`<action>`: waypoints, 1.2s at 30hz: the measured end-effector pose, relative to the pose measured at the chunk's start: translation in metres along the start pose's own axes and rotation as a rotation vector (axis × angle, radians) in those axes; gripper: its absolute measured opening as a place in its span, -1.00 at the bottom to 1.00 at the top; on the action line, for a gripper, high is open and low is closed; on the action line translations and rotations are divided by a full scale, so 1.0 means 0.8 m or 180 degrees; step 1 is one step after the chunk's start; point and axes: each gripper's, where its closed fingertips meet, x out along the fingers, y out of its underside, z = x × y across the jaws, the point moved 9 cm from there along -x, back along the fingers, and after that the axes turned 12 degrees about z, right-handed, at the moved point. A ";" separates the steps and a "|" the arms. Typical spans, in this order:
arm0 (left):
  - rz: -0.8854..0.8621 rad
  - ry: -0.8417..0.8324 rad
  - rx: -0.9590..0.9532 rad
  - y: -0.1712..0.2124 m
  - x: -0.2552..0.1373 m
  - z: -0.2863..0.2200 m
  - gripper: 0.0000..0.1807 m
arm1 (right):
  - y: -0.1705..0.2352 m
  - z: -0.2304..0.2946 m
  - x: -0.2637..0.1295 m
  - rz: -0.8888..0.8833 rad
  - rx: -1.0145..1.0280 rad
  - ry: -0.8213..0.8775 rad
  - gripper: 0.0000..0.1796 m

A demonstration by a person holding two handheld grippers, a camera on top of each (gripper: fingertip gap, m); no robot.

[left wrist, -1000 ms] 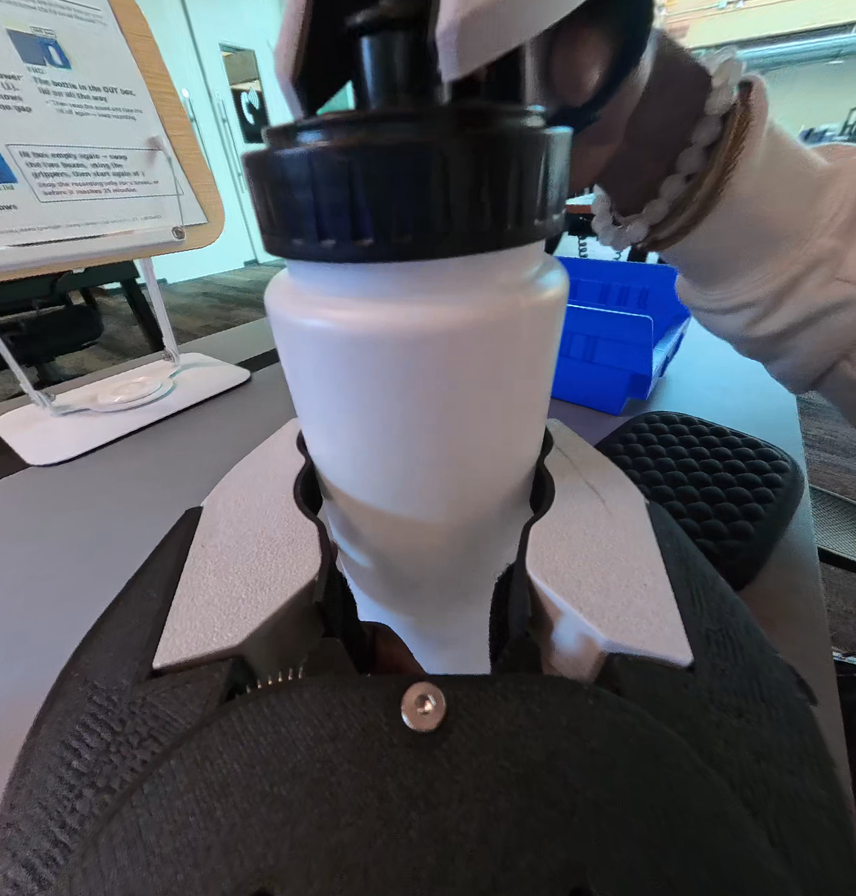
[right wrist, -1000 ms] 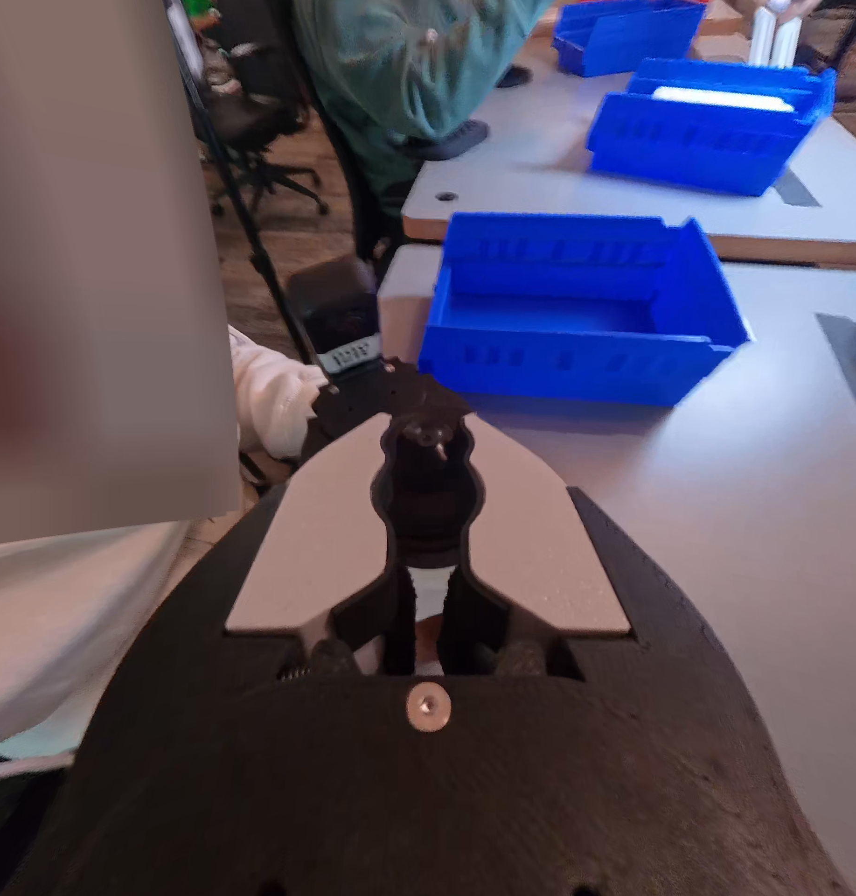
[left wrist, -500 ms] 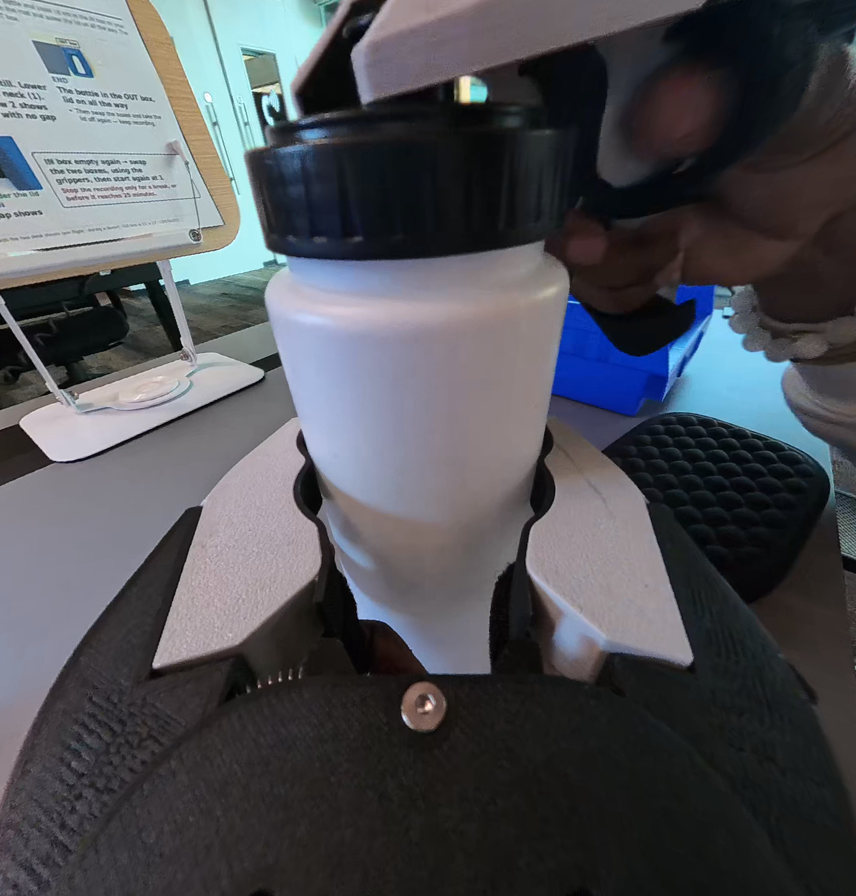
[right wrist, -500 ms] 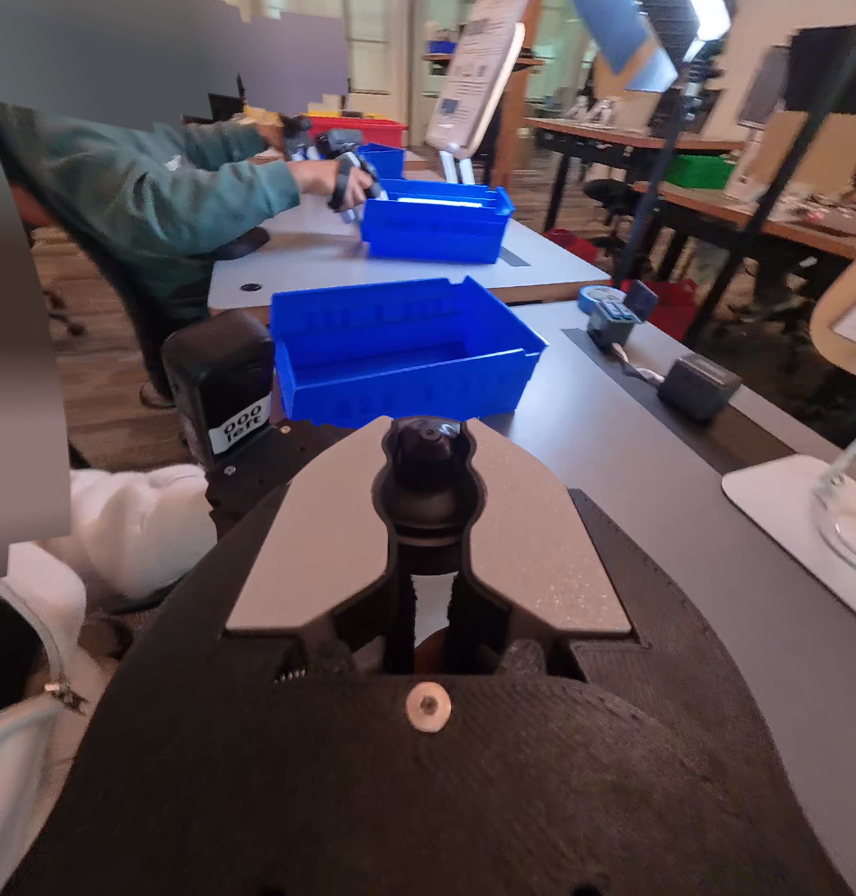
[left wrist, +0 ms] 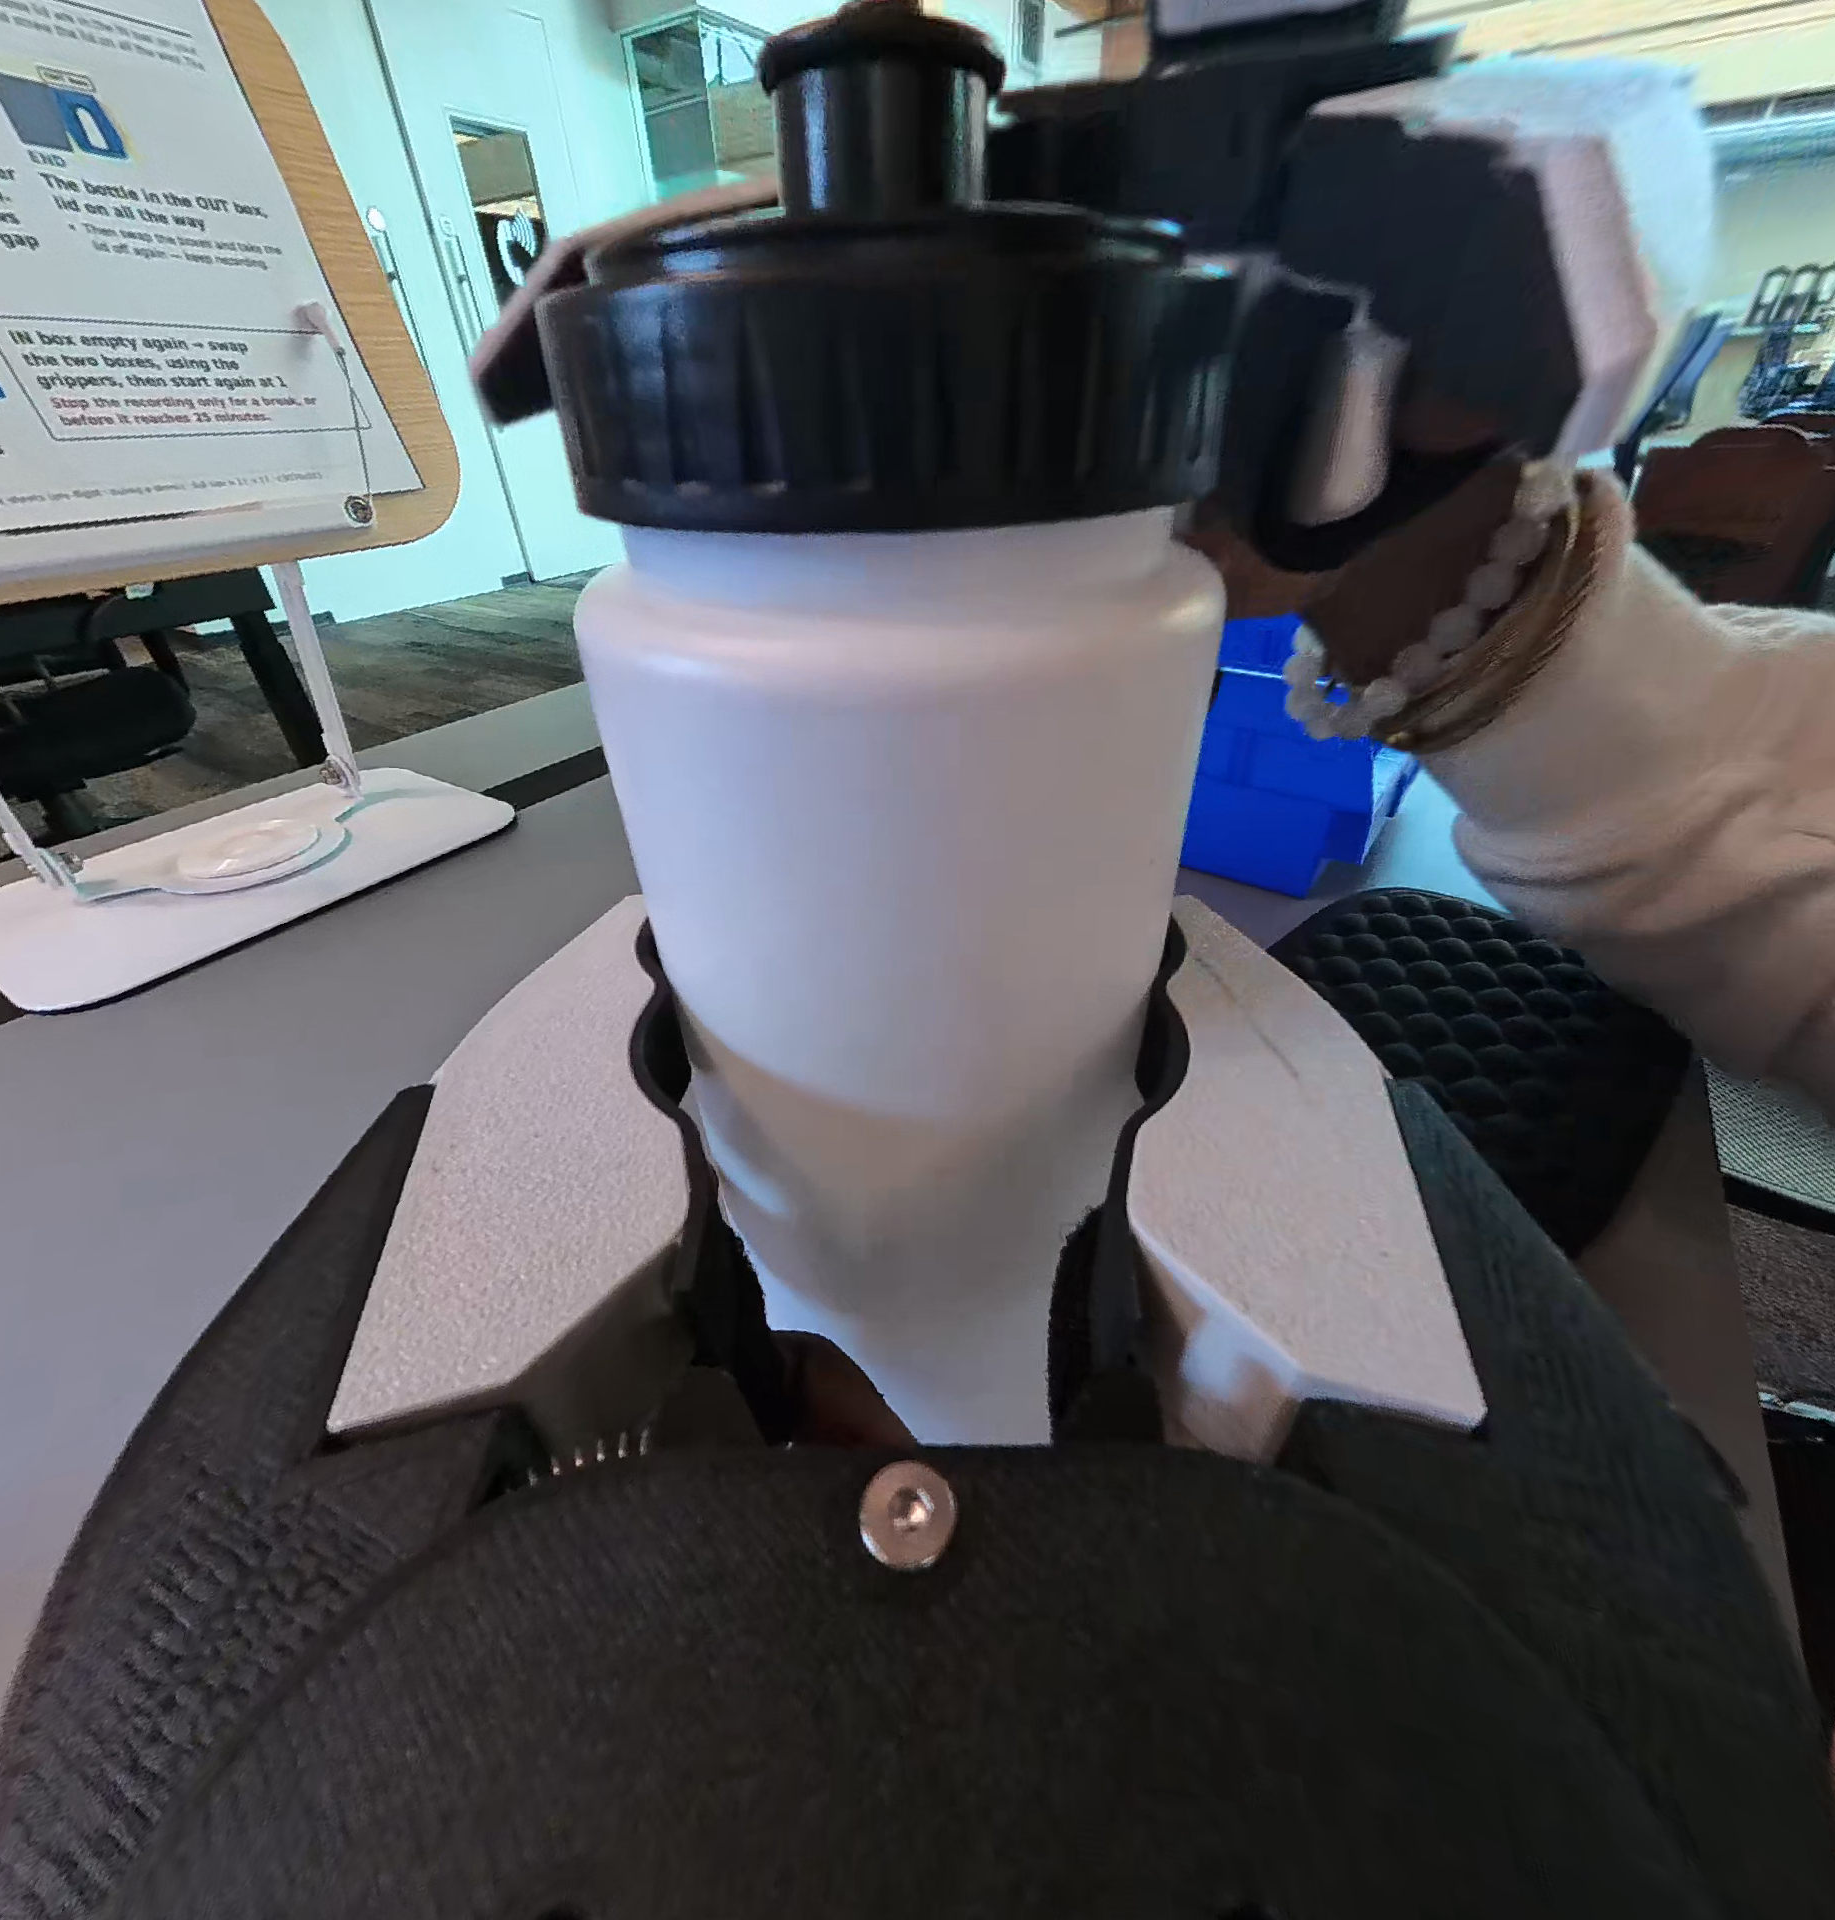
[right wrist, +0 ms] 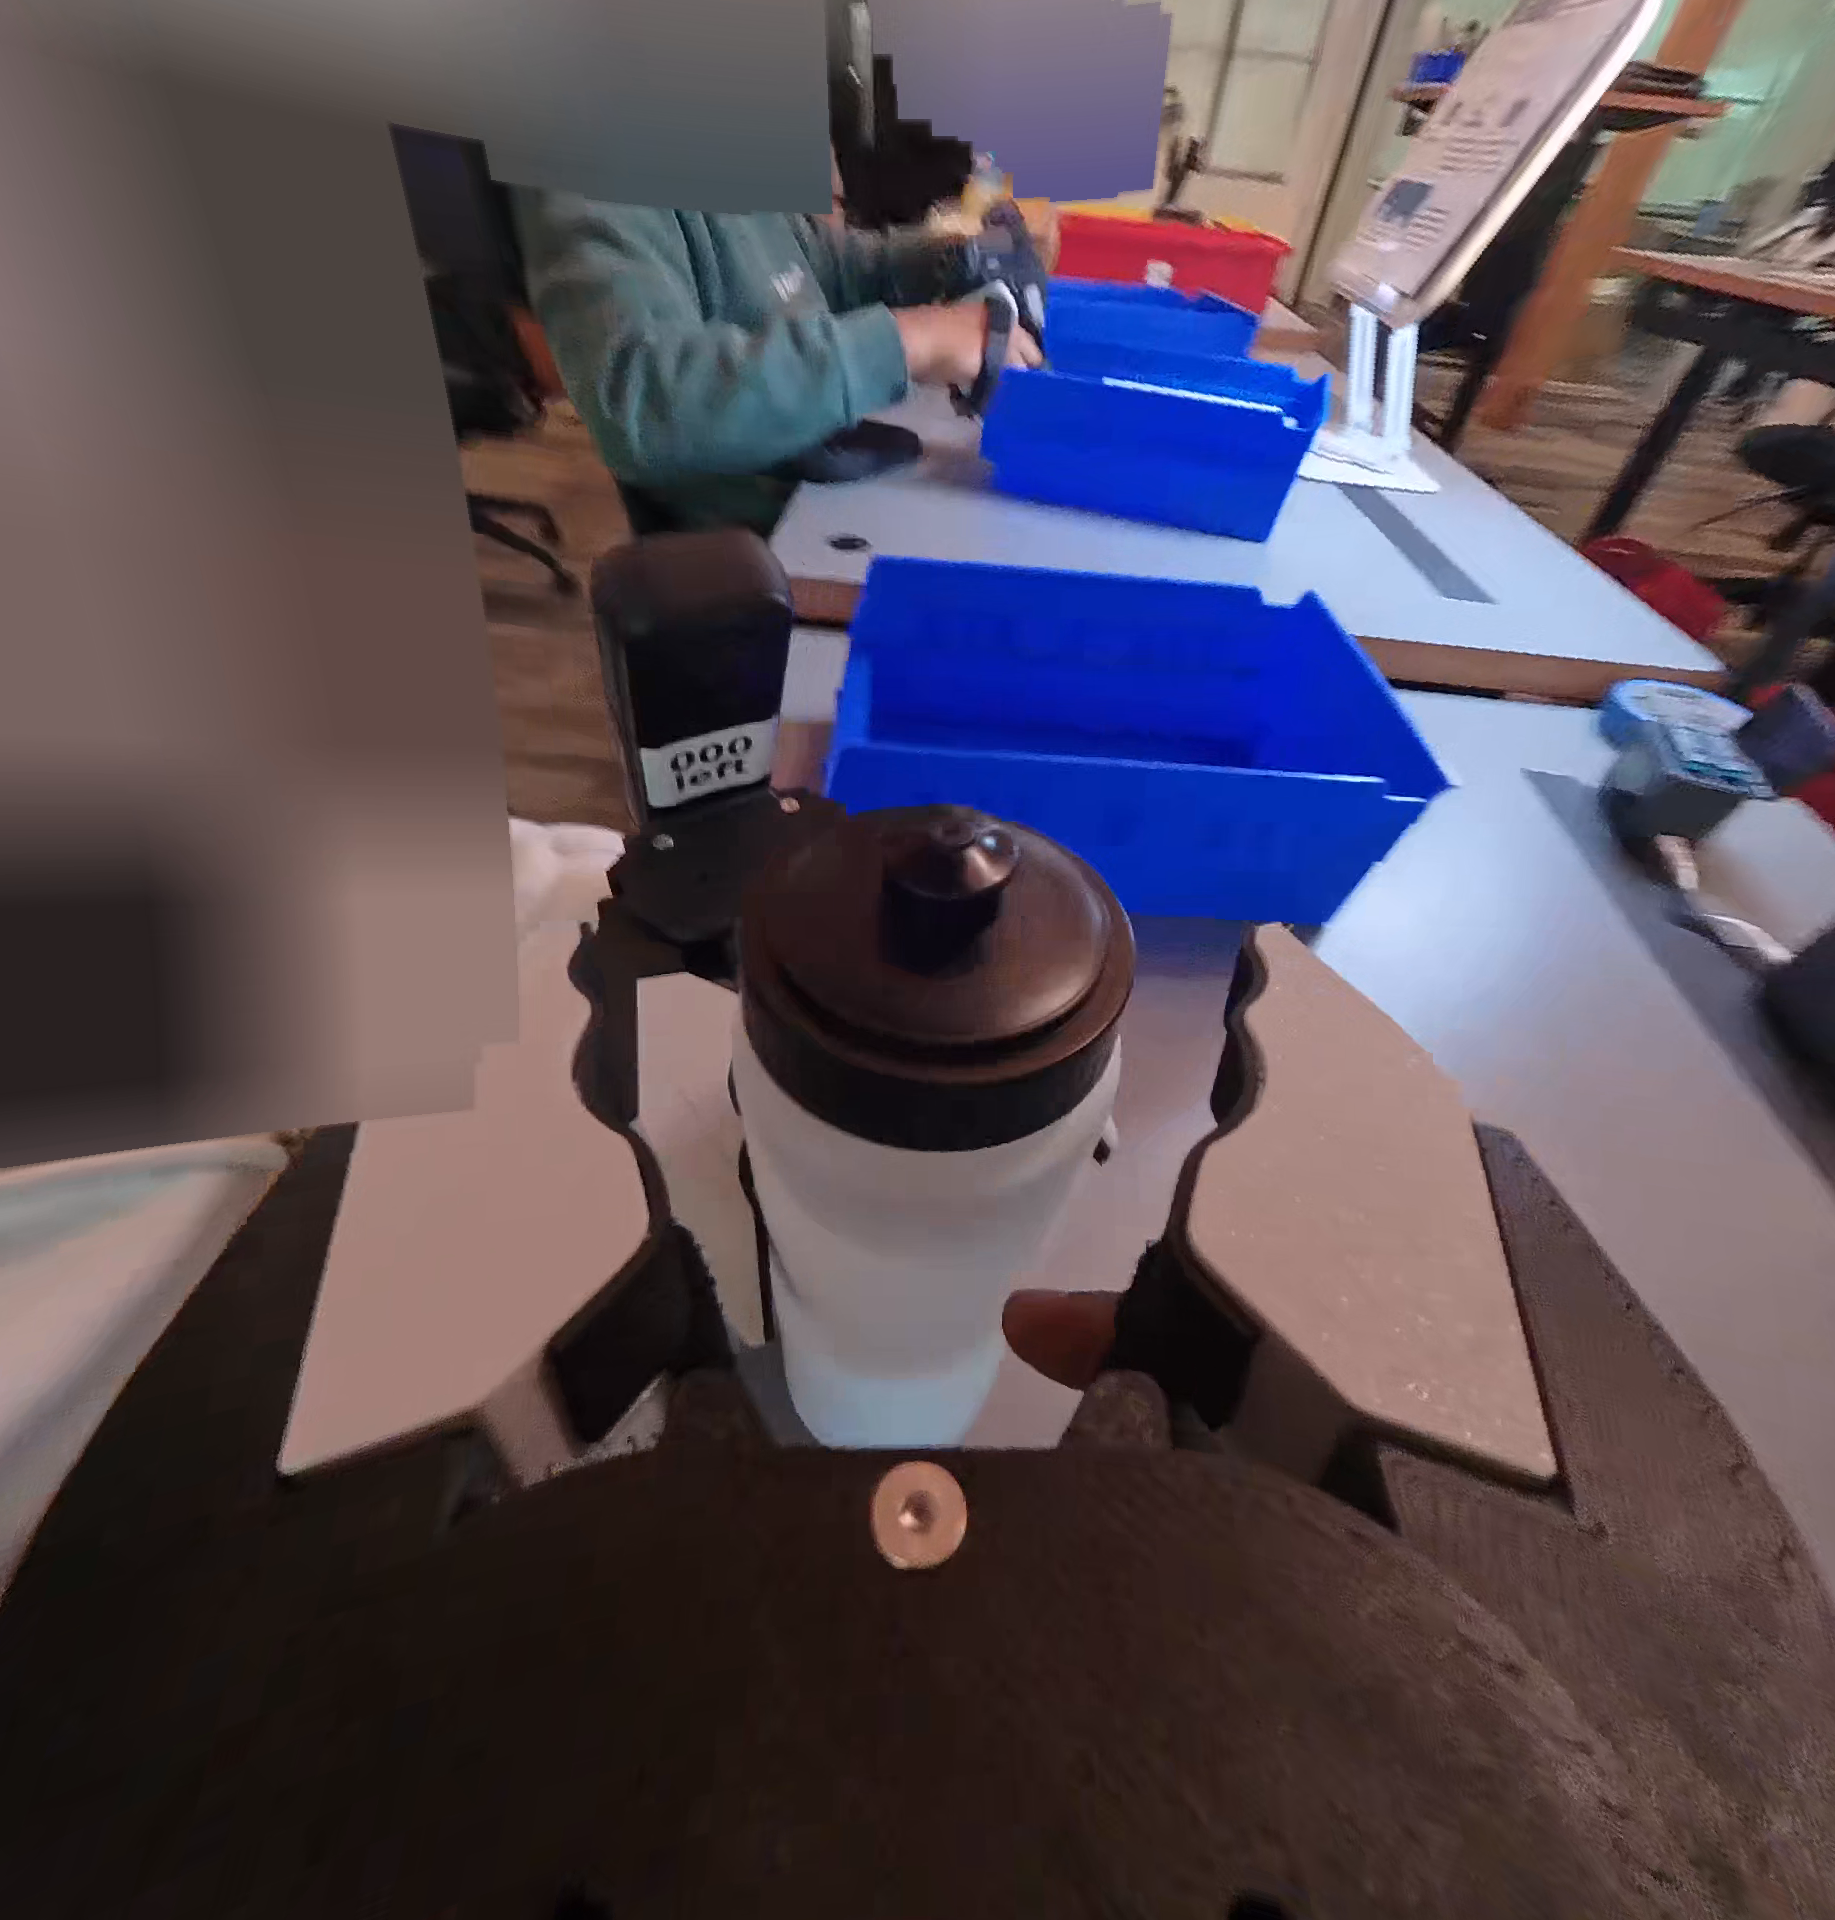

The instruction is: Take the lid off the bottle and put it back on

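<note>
A white bottle [left wrist: 892, 831] with a black ribbed lid [left wrist: 882, 384] and a spout on top stands upright. My left gripper [left wrist: 913, 935] is shut on the bottle's body. The lid sits on the bottle's neck. In the right wrist view my right gripper [right wrist: 918, 966] is open wide, its jaws either side of the lid [right wrist: 934, 997] and apart from it. The bottle [right wrist: 882, 1268] shows below it. One of the right gripper's fingers [left wrist: 1328, 416] shows beside the lid in the left wrist view.
A blue bin [right wrist: 1121, 748] stands on the grey table [right wrist: 1515, 1039] behind the bottle. An instruction board on a white stand [left wrist: 217, 852] is at the left. A black mesh pad [left wrist: 1474, 1049] lies at the right. Small devices [right wrist: 1682, 758] sit far right. Another person [right wrist: 705, 343] works at the adjoining table. The gap from one gripper's tips to the other's is roughly 8 cm.
My right gripper was shut on the lid's spout; it has let go, opened wide and drawn back to the lid's side. The left gripper still holds the bottle.
</note>
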 end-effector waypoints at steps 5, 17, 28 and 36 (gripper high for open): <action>0.0008 -0.0135 -0.0046 0.000 0.000 0.004 -0.04 | 0.011 0.001 0.015 -0.0132 0.0077 -0.0024 0.08; 0.0012 -0.0184 -0.0099 0.000 -0.001 0.007 -0.04 | 0.027 0.075 -0.019 -0.0406 0.0065 0.0789 -0.33; -0.0026 0.0348 0.0072 0.000 0.000 -0.009 -0.04 | 0.012 0.007 0.002 -0.0550 -0.0072 -0.0118 -0.17; 0.0013 -0.0131 0.0072 -0.002 0.005 -0.019 -0.04 | 0.006 0.062 0.014 -0.0465 0.0656 0.2014 -0.18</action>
